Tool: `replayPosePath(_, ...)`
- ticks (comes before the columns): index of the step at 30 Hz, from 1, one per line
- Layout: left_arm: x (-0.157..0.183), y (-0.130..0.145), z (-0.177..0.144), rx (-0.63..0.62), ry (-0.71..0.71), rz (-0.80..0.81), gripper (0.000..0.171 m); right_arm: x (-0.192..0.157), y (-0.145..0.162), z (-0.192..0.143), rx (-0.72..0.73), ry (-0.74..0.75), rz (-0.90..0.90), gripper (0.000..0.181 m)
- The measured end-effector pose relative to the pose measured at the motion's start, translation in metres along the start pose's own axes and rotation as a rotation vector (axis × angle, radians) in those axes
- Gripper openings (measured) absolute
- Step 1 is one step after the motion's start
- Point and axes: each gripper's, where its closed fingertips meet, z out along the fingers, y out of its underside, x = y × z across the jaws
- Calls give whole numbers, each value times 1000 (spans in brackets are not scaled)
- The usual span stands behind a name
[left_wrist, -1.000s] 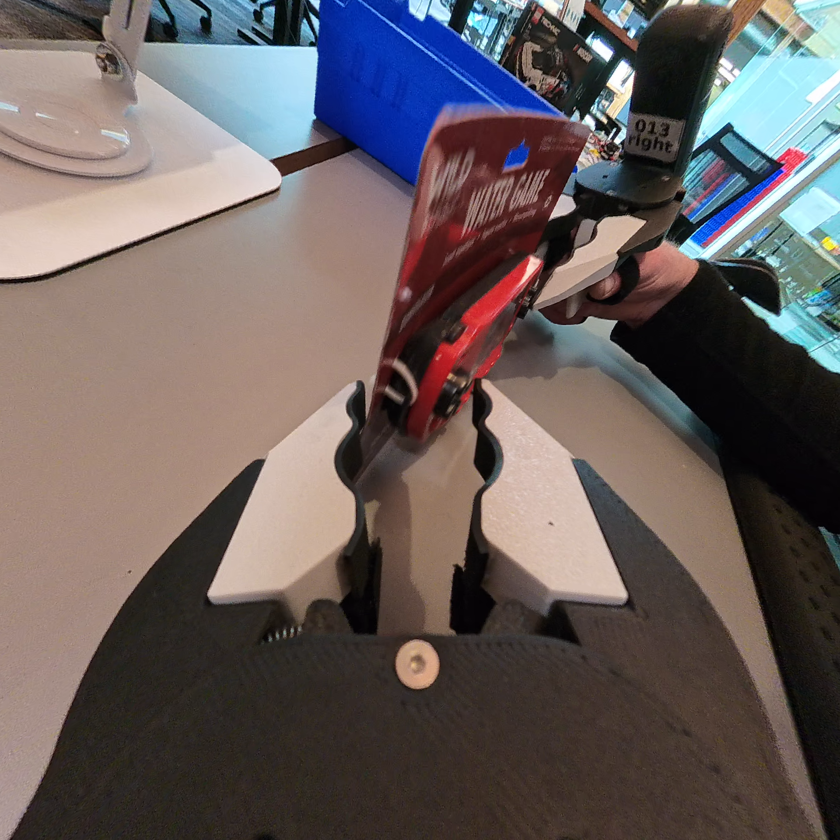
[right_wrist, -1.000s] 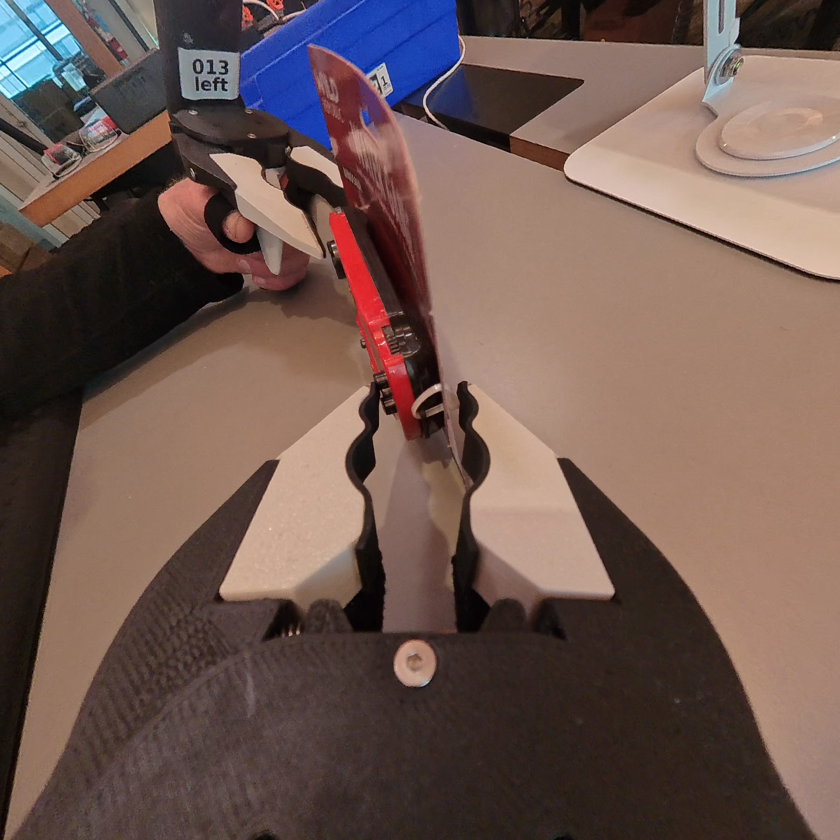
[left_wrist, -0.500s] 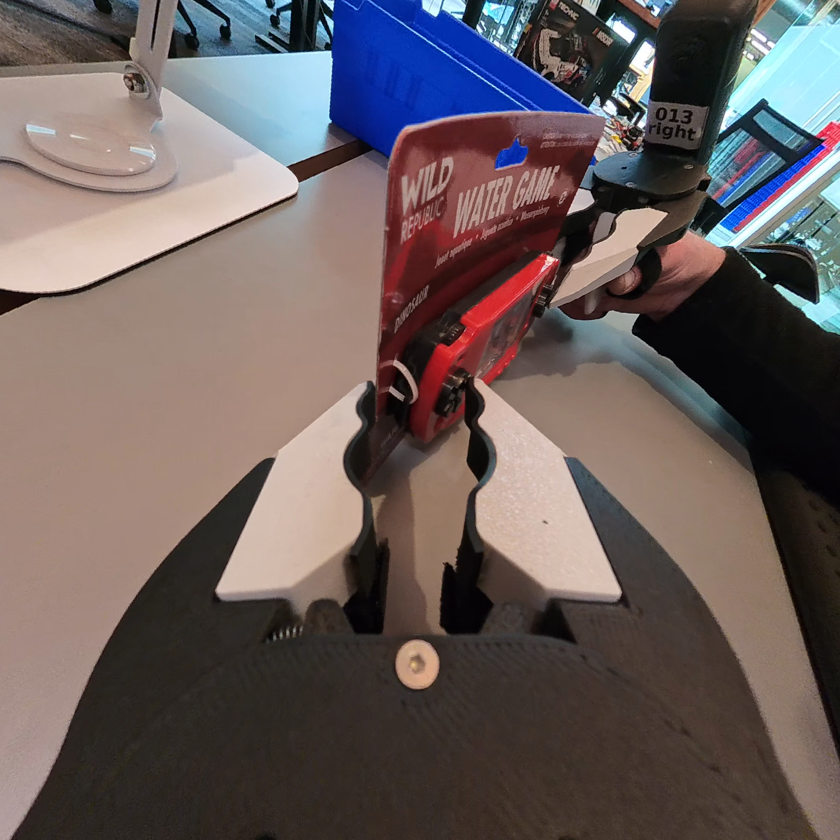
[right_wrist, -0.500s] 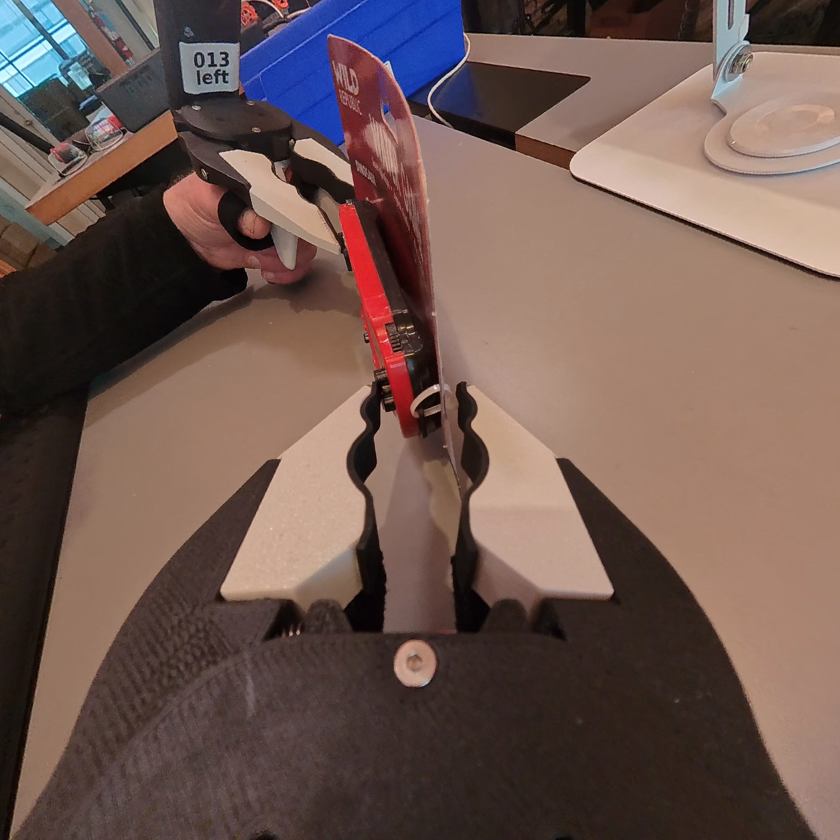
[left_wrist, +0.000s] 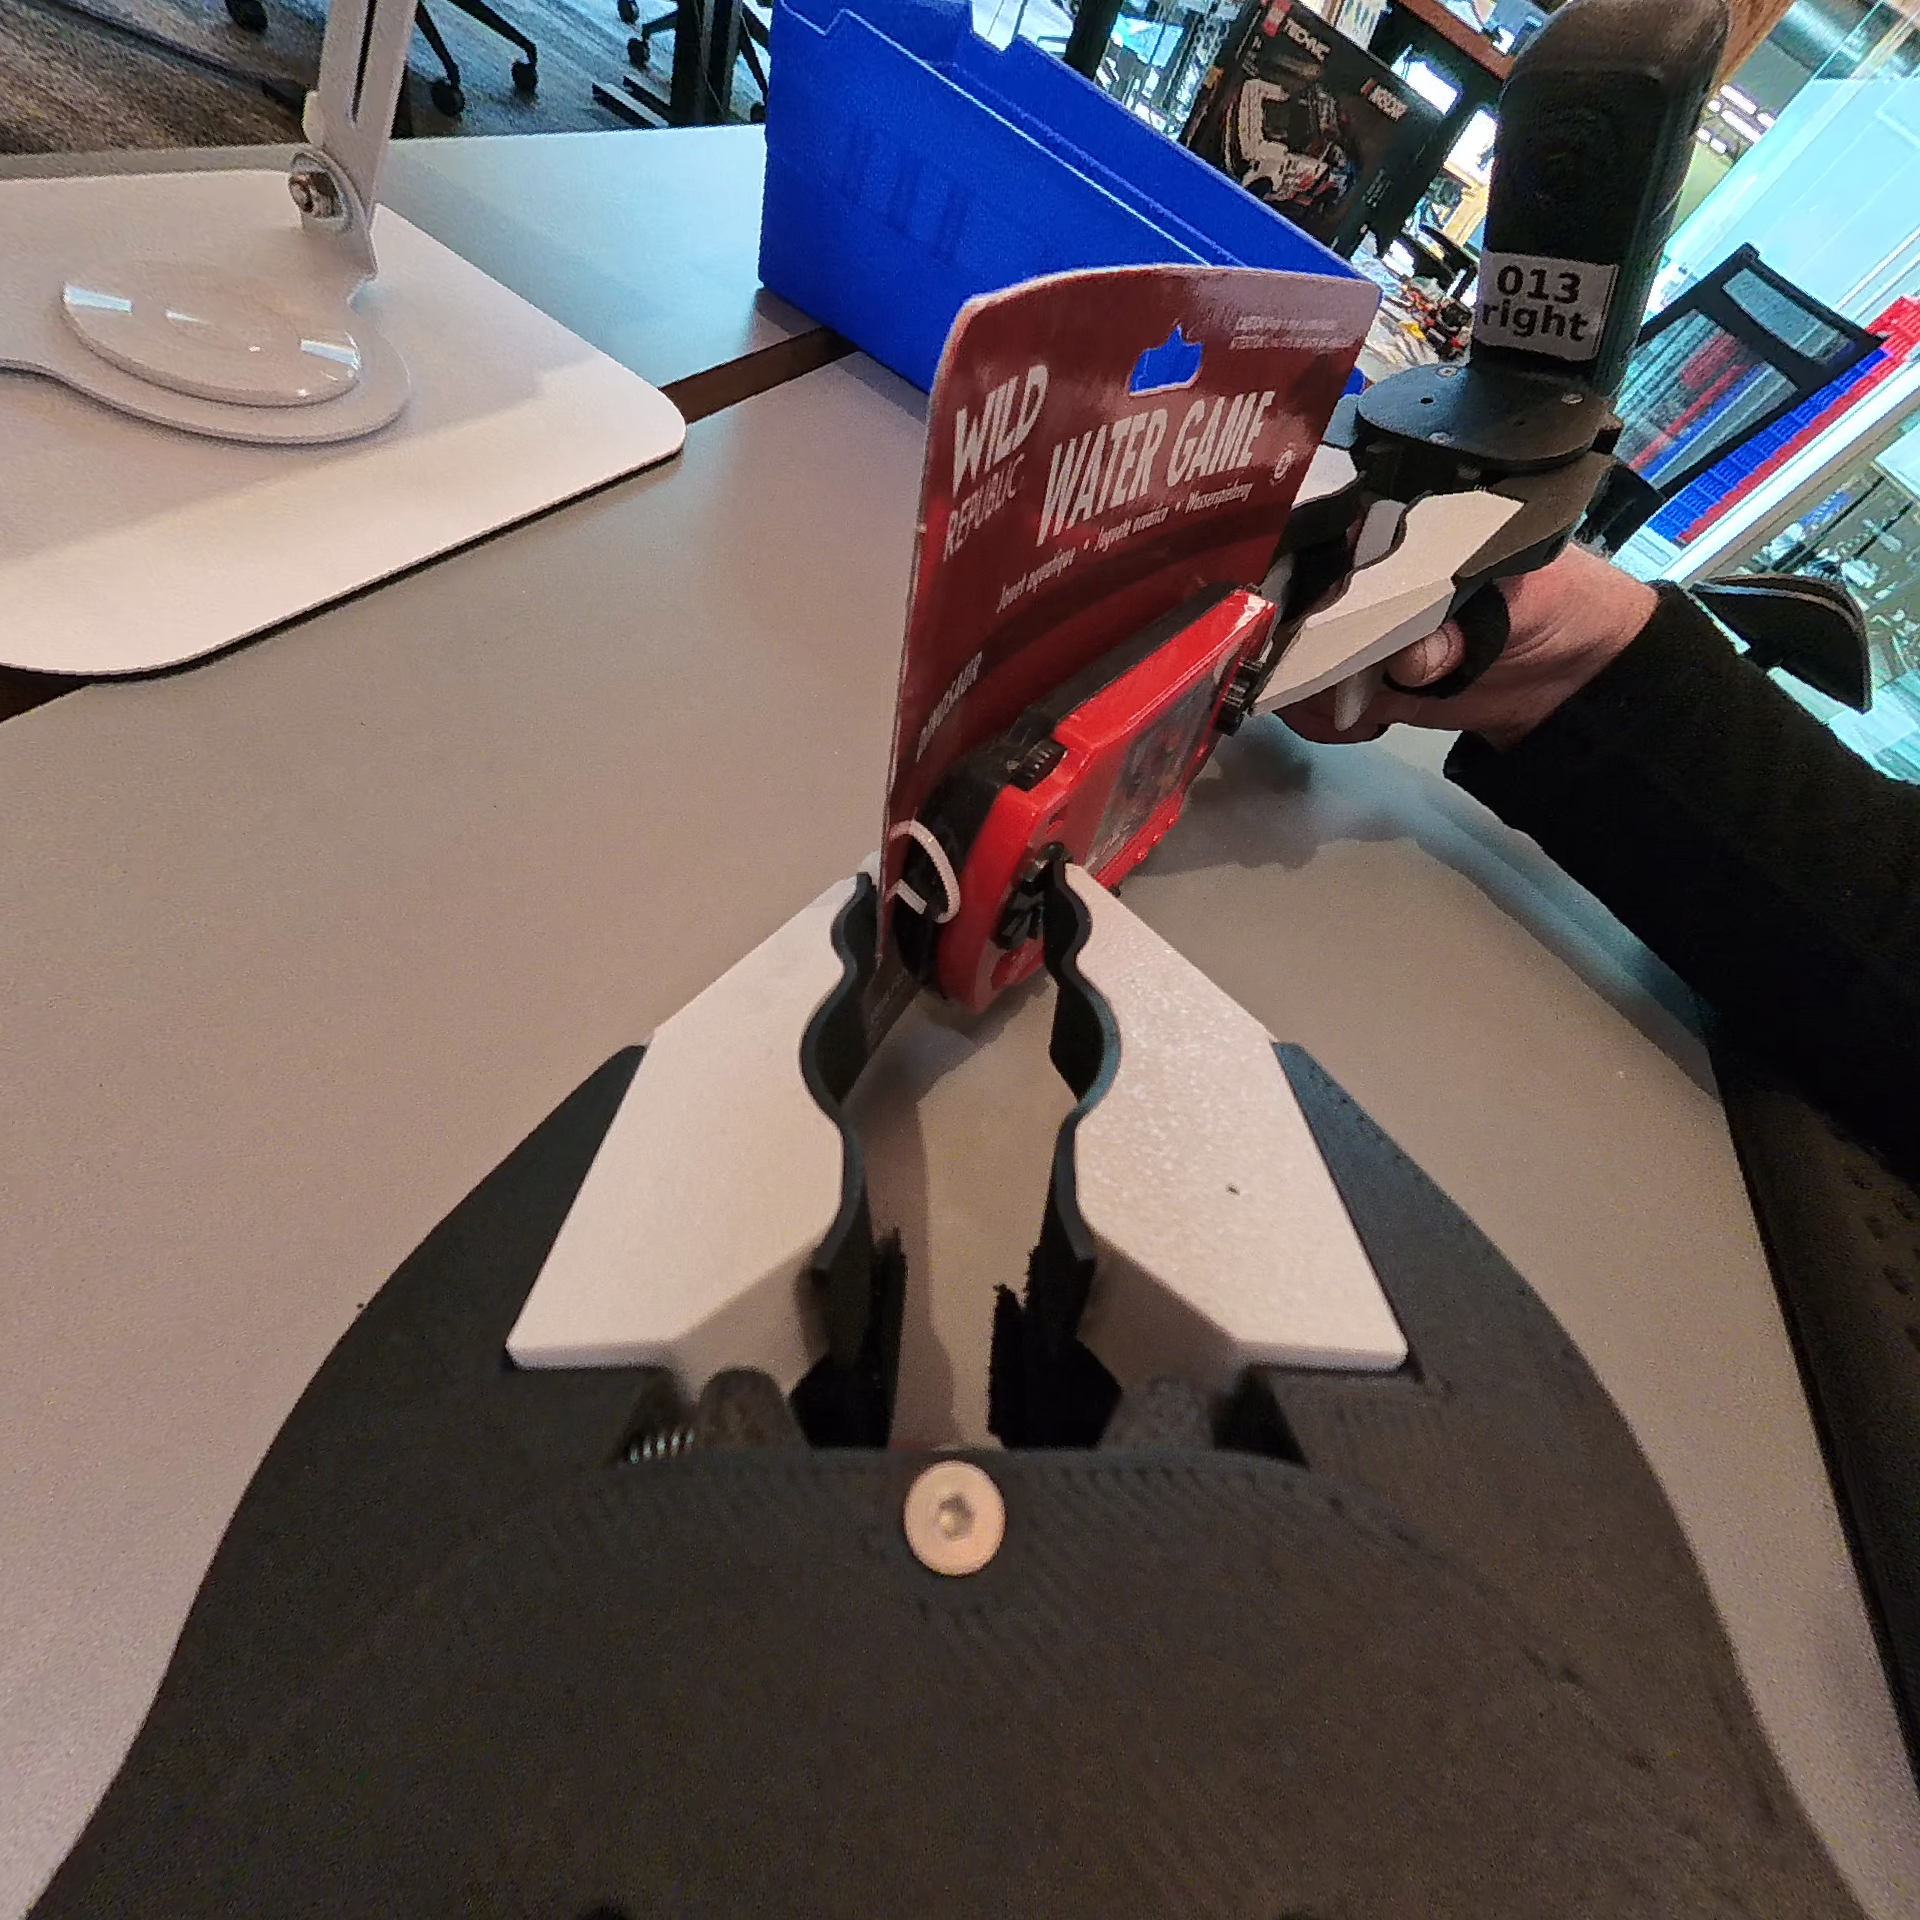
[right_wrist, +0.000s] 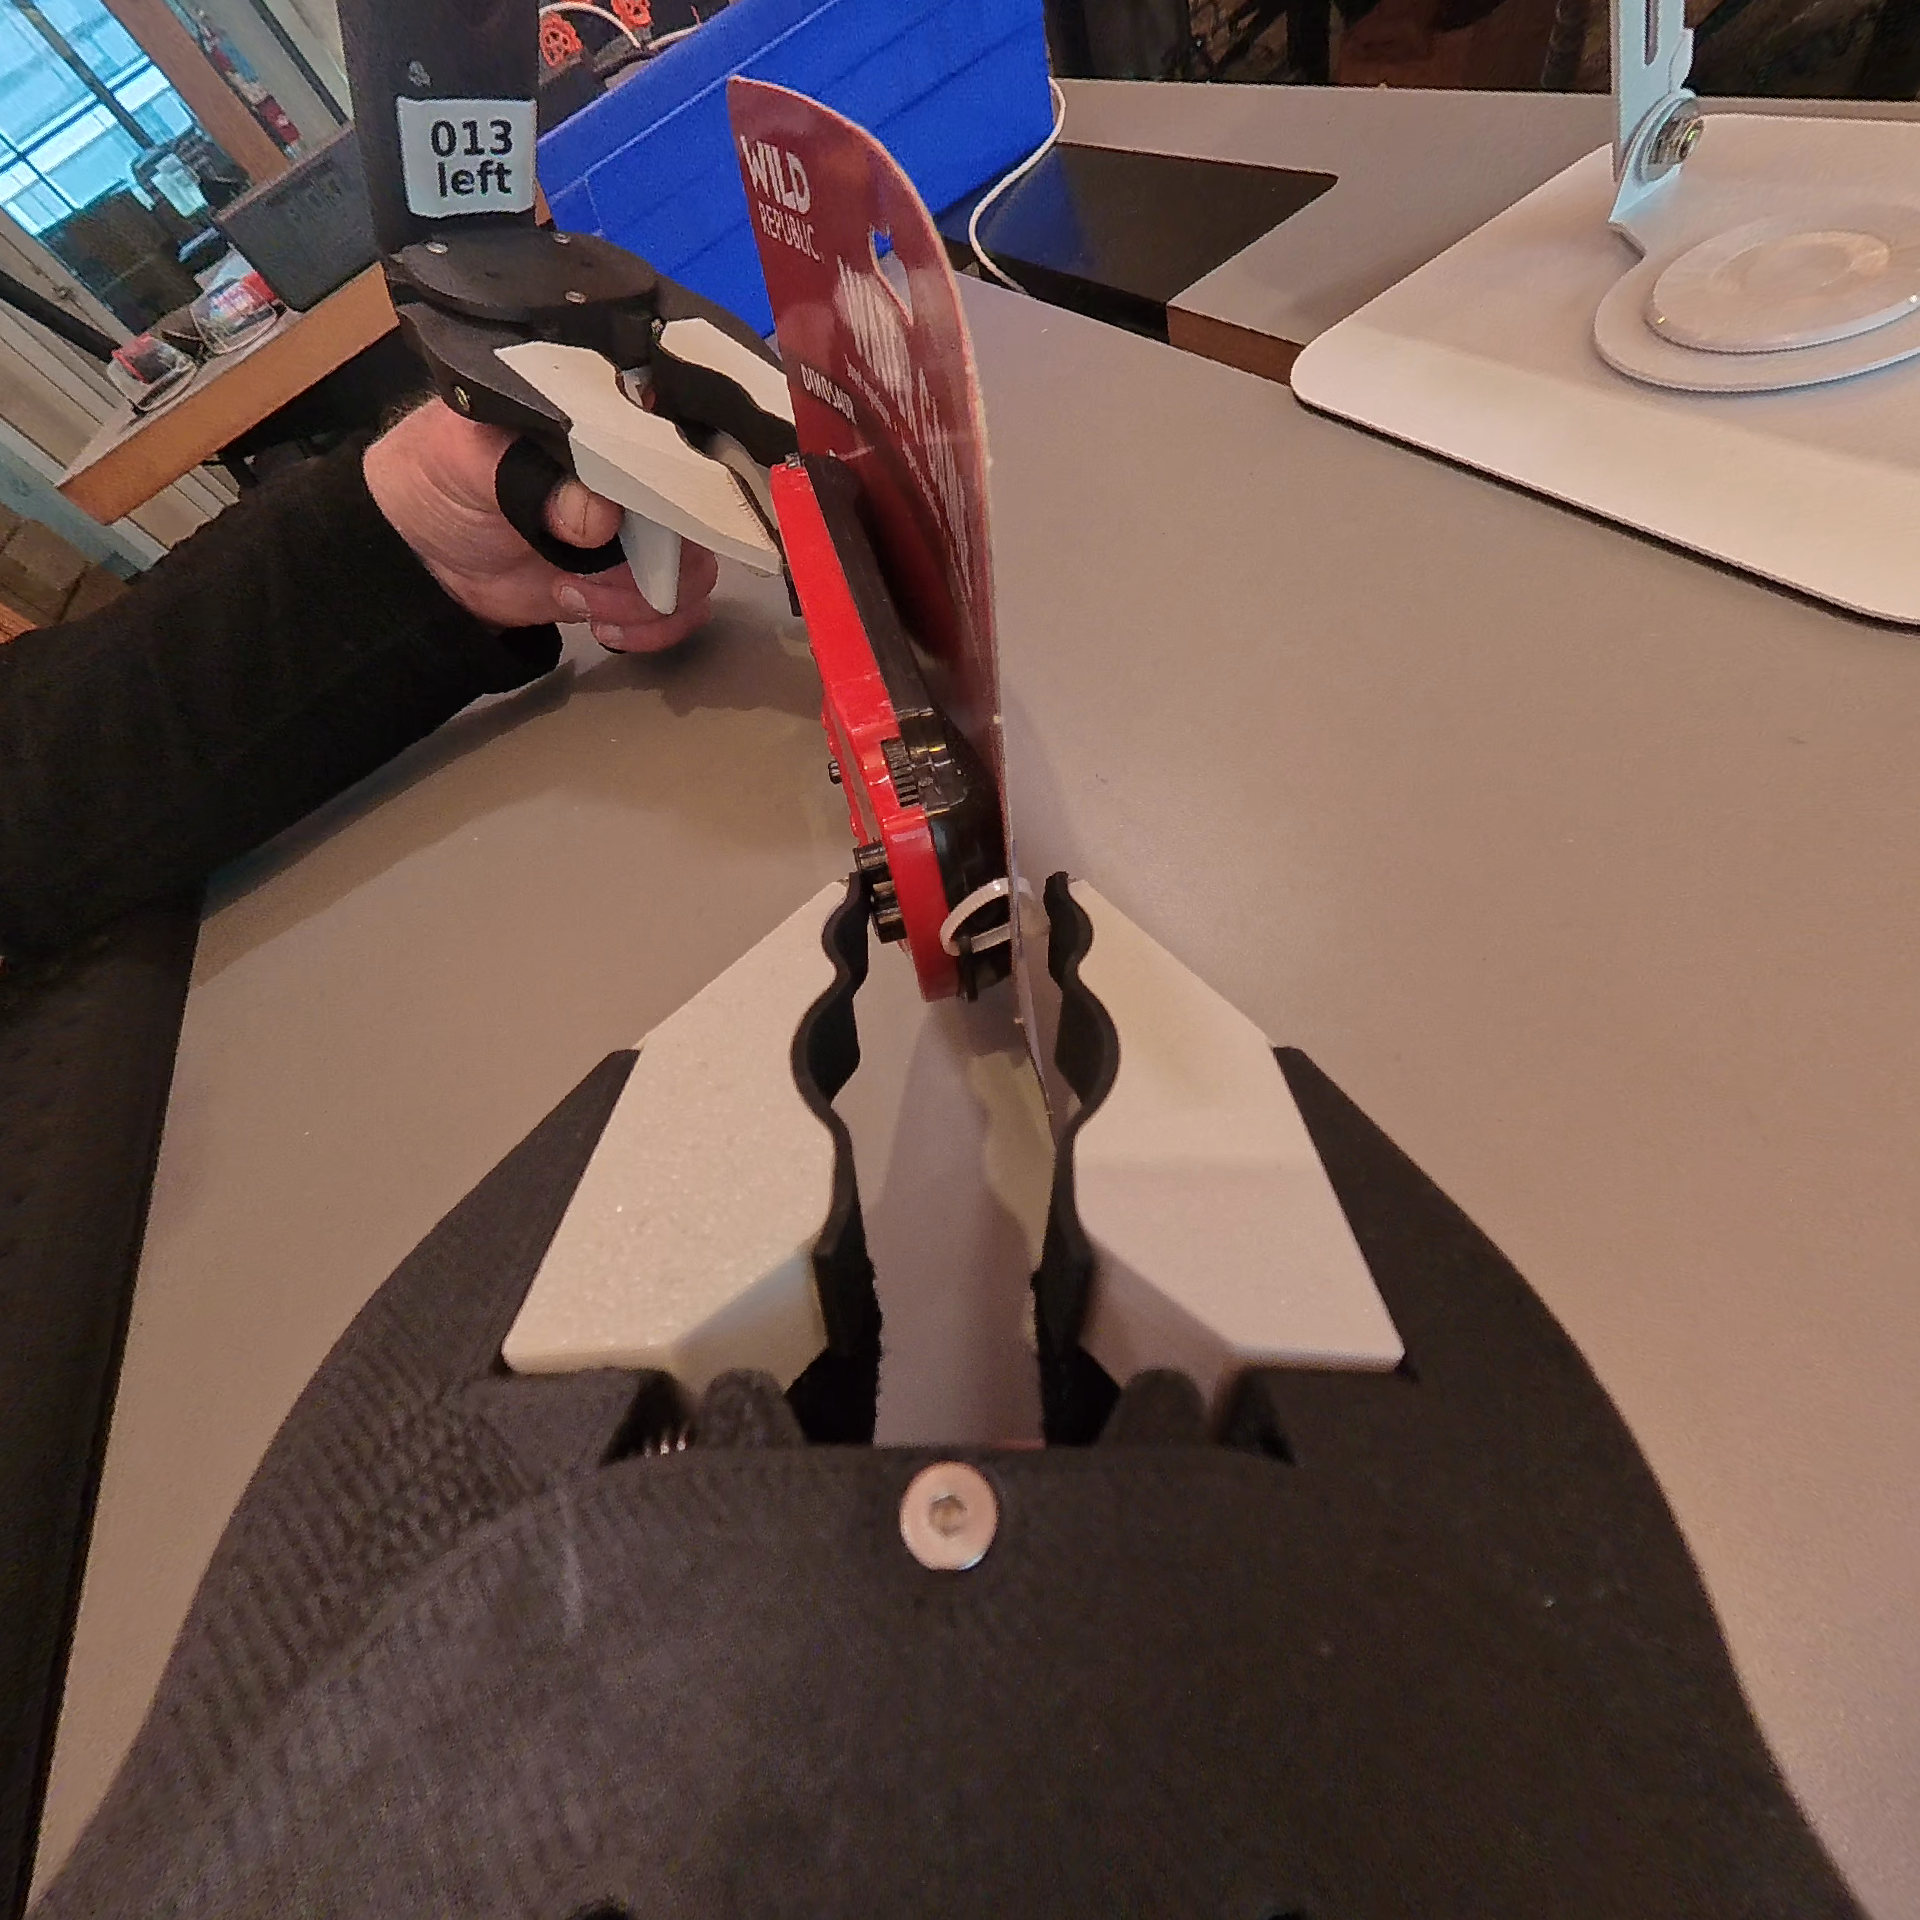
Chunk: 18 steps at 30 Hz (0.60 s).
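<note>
Two tools grip one carded red toy (left_wrist: 1091, 769) | upright on edge | long axis spans left tool (left_wrist: 951, 914) to right tool (right_wrist: 945, 914)

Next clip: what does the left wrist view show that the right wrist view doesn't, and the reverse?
Only the left wrist view shows the printed front of the red card nearly face-on, the toy's clear window, and dark boxed products behind the blue bin.

Only the right wrist view shows the card edge-on, a white cable running to a black panel, and windows at far left.

Both show the left gripper and right gripper each shut on an end of the packaged red toy above the grey table, plus the white stand base.
</note>
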Motion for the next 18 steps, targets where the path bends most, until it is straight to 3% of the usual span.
replayPosePath(9, 1, 1, 0, -2, 6, -12, 37, 0, 0, 0, 3, 1, 4, 33)
replayPosePath(18, 3, -1, 1, -1, 3, -17, 25, 1, 0, -2, 1, 1, 9, 33)
